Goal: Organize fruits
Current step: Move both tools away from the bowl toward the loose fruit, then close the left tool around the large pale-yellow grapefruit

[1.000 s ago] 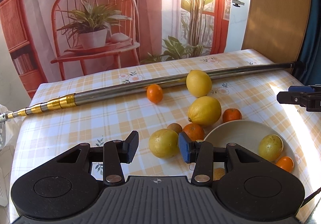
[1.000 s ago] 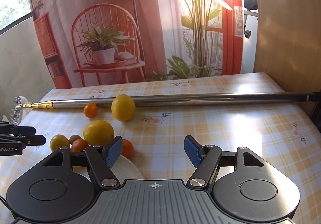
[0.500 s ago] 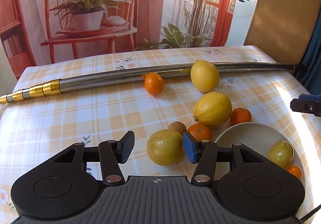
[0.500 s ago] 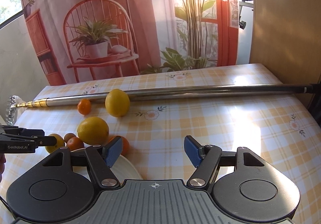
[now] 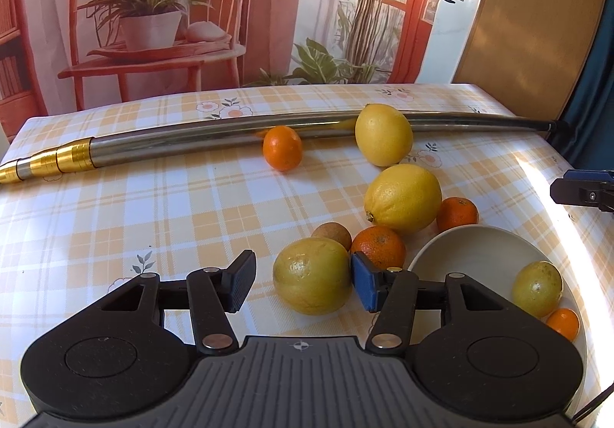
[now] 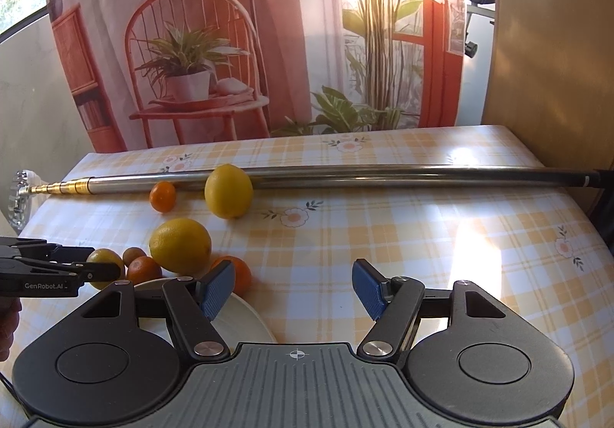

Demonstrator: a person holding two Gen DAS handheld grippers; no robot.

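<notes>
The checked tablecloth (image 5: 115, 205) is being crossed at the far side by a long metal pole (image 5: 184, 144), against which a lemon (image 5: 383, 134) and a small orange (image 5: 282, 148) are resting. Nearer, a white bowl (image 5: 468, 247) is being occupied by a yellow-green fruit (image 5: 536, 289) and a small orange piece (image 5: 562, 323). Just beside the bowl's rim a second lemon (image 5: 403, 198), two mandarins (image 5: 378, 246) (image 5: 457, 214) and a small brown fruit (image 5: 332, 235) are clustered. The left gripper (image 5: 303, 280) is being held spread around a yellow-green citrus (image 5: 311, 275) on the cloth; the blue pad is touching its right side, while a gap is being left at the black pad. The right gripper (image 6: 293, 288) is being held released and empty above bare cloth, near the bowl's edge (image 6: 245, 316).
</notes>
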